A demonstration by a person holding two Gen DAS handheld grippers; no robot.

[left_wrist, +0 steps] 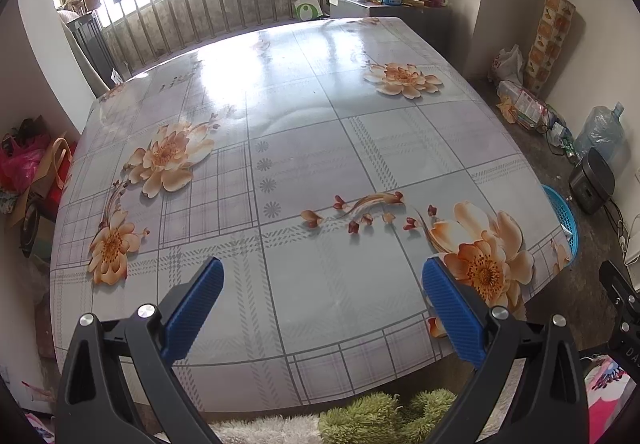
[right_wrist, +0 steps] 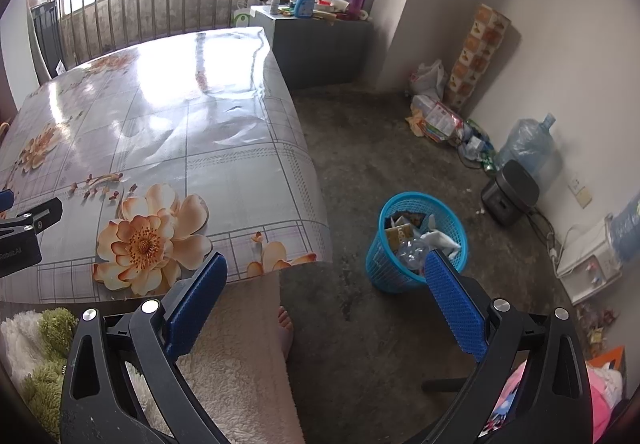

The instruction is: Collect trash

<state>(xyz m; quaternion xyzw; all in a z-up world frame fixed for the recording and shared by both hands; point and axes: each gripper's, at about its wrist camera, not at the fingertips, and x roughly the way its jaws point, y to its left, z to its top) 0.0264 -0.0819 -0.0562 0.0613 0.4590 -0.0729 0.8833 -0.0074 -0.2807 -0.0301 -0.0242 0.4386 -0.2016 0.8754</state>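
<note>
At the bottom of the left wrist view the left gripper (left_wrist: 322, 284) hangs released over the flowered table (left_wrist: 304, 148), holding nothing; the right gripper (right_wrist: 326, 280) likewise gapes empty at frame bottom. Beyond its right finger, right of centre, the blue basket (right_wrist: 378, 268) stands on the floor, trash (right_wrist: 412, 240) inside.

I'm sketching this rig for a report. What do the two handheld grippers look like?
Both match: the left gripper and right gripper each have matte black angular arms with triangular cutouts and round silver bolt heads. Their fingers are flat blue pads with a fine textured grid. No cables or sleeves are visible.
</note>
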